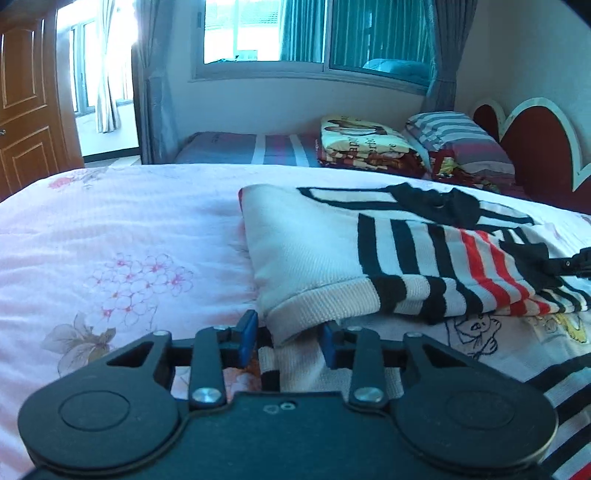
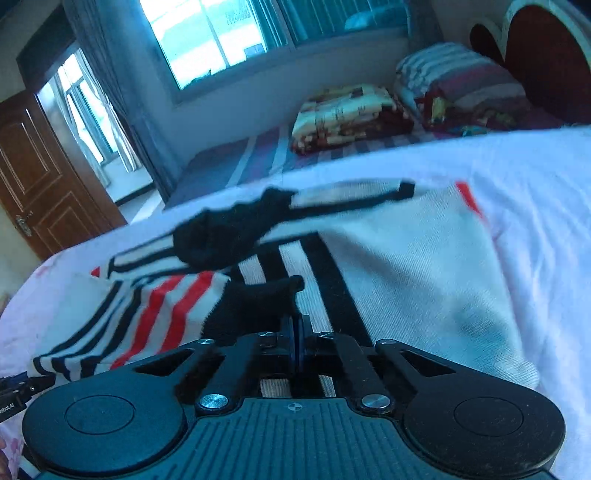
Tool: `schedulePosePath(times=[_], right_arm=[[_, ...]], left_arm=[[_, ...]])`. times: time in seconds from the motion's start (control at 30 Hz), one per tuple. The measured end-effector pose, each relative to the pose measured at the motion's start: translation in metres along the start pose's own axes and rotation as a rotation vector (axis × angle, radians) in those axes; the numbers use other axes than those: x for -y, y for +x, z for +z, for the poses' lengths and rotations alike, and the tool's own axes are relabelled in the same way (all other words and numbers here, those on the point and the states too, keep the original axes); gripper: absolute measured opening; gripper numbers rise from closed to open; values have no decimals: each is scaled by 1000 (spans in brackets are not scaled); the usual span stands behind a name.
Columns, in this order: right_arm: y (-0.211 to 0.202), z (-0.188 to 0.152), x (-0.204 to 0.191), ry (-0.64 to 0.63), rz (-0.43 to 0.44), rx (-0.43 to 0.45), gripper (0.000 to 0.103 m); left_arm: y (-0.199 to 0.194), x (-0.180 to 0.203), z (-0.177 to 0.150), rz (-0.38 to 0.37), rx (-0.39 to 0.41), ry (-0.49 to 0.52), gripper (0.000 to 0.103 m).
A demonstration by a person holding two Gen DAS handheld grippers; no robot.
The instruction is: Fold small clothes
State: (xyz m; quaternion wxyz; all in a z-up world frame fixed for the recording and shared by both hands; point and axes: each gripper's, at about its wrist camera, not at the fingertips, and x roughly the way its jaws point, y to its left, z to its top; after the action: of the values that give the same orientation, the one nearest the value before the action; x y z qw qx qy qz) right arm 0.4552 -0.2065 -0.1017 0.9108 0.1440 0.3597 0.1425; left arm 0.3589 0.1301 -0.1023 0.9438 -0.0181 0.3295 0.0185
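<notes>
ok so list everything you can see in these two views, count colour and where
sweater: one, white with black and red stripes, partly folded on the bed
bedsheet: one, pink floral, under the sweater
folded blanket: one, cream and dark red print, far side of the bed
pillow: one, grey and maroon striped, by the headboard
headboard: one, red heart shape, white edge, far right
window: one, teal curtains, back wall
door: one, brown wood, far left
left gripper: black, blue pads, either side of the sweater hem
right gripper: black, shut, over the striped part
</notes>
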Motion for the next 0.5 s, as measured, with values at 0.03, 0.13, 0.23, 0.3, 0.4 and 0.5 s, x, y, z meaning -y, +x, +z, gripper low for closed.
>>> schedulePosePath(times=[0.03, 0.13, 0.23, 0.3, 0.4, 0.5], right_arm=[[-7, 0, -1, -8, -4, 19, 0], [-21, 0, -6, -40, -15, 45, 0], [-18, -7, -5, -51, -58, 45, 0], [-12, -11, -3, -45, -92, 19, 0], [-4, -14, 3, -37, -122, -7, 0], [-20, -14, 5, -17, -135, 32, 0]], left_arm=[[0, 1, 3, -8, 1, 14, 33], [4, 1, 3, -25, -20, 44, 33], [12, 1, 1, -37, -52, 54, 33], [13, 3, 1, -47, -61, 73, 33], [7, 5, 2, -65, -71, 104, 38], [-17, -5, 5, -103, -39, 69, 43]])
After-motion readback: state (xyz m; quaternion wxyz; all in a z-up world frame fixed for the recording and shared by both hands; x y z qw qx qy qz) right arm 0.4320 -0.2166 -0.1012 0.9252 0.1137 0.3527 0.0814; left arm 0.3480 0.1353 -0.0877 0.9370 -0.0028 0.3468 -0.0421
